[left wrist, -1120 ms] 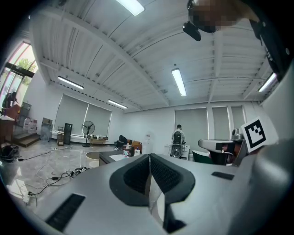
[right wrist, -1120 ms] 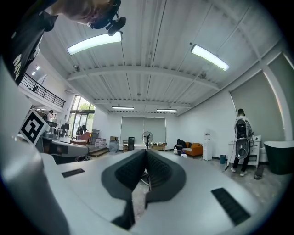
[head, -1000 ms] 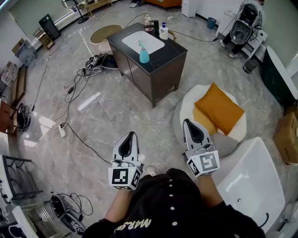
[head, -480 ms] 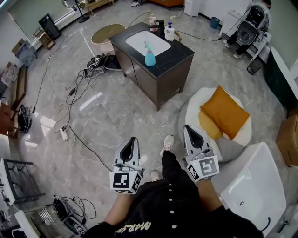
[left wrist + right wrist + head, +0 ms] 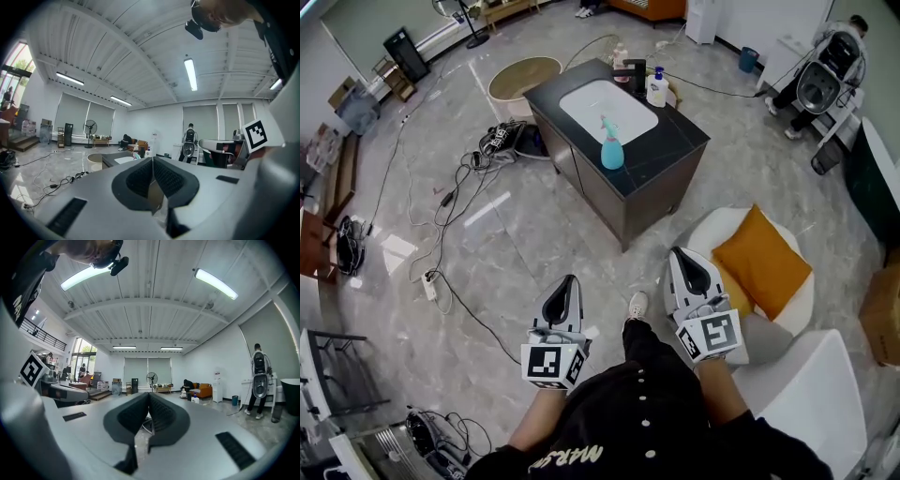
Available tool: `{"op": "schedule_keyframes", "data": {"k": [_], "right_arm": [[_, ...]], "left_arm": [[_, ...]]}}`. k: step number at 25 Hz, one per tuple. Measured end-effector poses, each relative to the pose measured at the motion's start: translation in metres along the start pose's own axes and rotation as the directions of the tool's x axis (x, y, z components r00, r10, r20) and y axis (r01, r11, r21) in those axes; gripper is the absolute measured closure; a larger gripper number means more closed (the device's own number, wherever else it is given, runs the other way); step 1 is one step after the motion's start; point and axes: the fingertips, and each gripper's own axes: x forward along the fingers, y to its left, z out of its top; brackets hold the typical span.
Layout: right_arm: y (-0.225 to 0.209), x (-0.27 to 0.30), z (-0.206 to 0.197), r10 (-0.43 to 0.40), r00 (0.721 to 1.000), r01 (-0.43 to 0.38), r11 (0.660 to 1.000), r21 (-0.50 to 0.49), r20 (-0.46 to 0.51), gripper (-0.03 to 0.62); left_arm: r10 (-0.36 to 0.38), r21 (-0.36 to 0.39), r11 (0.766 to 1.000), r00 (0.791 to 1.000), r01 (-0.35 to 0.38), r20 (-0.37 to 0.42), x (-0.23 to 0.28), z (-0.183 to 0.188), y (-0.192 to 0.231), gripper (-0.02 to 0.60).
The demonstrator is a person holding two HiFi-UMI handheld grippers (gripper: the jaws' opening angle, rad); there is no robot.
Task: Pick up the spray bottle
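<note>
On the vanity, spray bottle stands beside white sink; left gripper, right gripper closed, empty.

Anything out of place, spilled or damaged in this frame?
Nothing spilled or tipped: the spray bottle stands upright on the counter. Only the cables stand out, sprawled loose over the floor left of the cabinet.
</note>
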Motion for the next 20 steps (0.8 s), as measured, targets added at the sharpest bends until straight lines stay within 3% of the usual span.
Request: {"op": "schedule_keyframes", "data": {"k": [10,20], "right_arm": [[-0.082,0.143,0.013,0.098,0.995,-0.098,0.994,-0.051,-0.004,0.599],[-0.106,0.217,-0.019,0.151,0.986,-0.154,0.987,-0.034,-0.076,0.599]], "left_arm": [[0.040,-0.006,0.999,0.999,-0.040,0.033,0.153,0.043,0.032,0.565],[0.108,-0.049,0.993,0.994,-0.109,-0.030,0.209,0.029,0.066,0.565]]}}
